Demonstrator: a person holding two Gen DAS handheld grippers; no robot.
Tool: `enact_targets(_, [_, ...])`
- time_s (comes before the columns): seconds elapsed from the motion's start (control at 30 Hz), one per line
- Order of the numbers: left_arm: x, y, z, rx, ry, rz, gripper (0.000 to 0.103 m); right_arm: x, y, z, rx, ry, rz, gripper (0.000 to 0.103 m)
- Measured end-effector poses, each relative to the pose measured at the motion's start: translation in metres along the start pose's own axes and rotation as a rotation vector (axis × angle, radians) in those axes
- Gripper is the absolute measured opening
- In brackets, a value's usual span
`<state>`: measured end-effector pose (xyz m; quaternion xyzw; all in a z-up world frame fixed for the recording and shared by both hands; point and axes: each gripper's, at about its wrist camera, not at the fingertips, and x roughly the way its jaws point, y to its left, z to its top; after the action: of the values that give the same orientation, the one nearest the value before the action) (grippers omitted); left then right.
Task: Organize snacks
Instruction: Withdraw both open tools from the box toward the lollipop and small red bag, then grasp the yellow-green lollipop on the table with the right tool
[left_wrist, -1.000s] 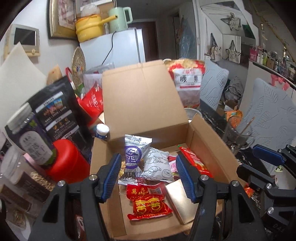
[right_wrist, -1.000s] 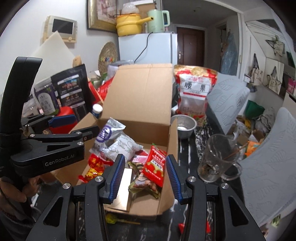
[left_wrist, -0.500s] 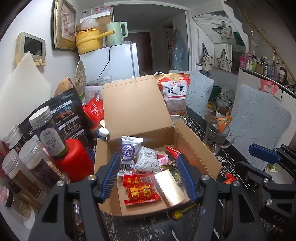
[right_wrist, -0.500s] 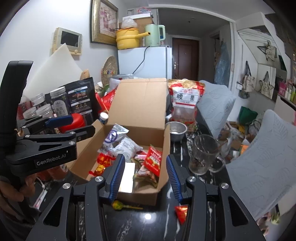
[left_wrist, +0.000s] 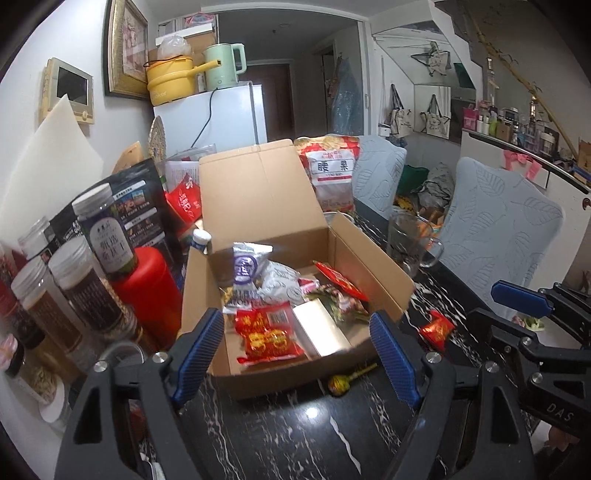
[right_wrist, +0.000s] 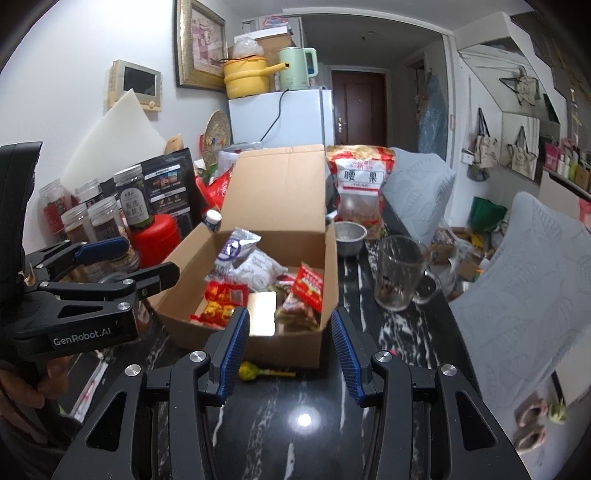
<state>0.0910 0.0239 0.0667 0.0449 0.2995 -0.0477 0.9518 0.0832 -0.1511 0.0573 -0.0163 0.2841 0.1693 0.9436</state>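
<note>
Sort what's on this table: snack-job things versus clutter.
Job: cardboard box holding packets; lollipop and red candy loose on the table; cashew bag.
Lying about: glass mug, metal bowl, jars, red canister.

Box (left_wrist: 280, 373): on my desk (left_wrist: 295, 435), snack packets (left_wrist: 267, 334) inside.
Lollipop (left_wrist: 341, 382): before the box.
Jars (left_wrist: 70, 295): left of it.
Glass mug (left_wrist: 406, 243): right.
</note>
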Motion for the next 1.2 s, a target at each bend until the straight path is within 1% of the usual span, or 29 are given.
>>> enact_targets(0.07, [-0.001,-0.001,-0.007,-0.001,0.005,-0.004,0.081,-0.004,0.001,-0.007,0.004,0.004,-0.002,0.052])
enact_targets(0.2, [0.0,-0.005,-0.021,-0.002,0.037,-0.031,0.081,-0.009,0.003,-0.021,0.011,0.015,-0.018,0.059])
enact_targets(0.47, [0.006,-0.01,-0.046,-0.005,0.092,-0.068,0.081,-0.01,0.002,-0.05,0.058,0.055,-0.009,0.06])
enact_targets(0.67, [0.015,-0.007,-0.065,-0.038,0.137,-0.104,0.081,-0.003,0.001,-0.066,0.083,0.081,-0.001,0.06])
enact_targets(0.87, [0.03,0.001,-0.083,-0.062,0.21,-0.088,0.081,0.014,0.002,-0.08,0.121,0.104,0.028,0.06])
enact_targets(1.07, [0.052,0.017,-0.096,-0.106,0.276,-0.058,0.081,0.045,0.008,-0.087,0.126,0.153,0.061,0.06])
enact_targets(1.2, [0.067,0.027,-0.103,-0.129,0.31,-0.035,0.081,0.068,0.014,-0.089,0.118,0.181,0.067,0.06])
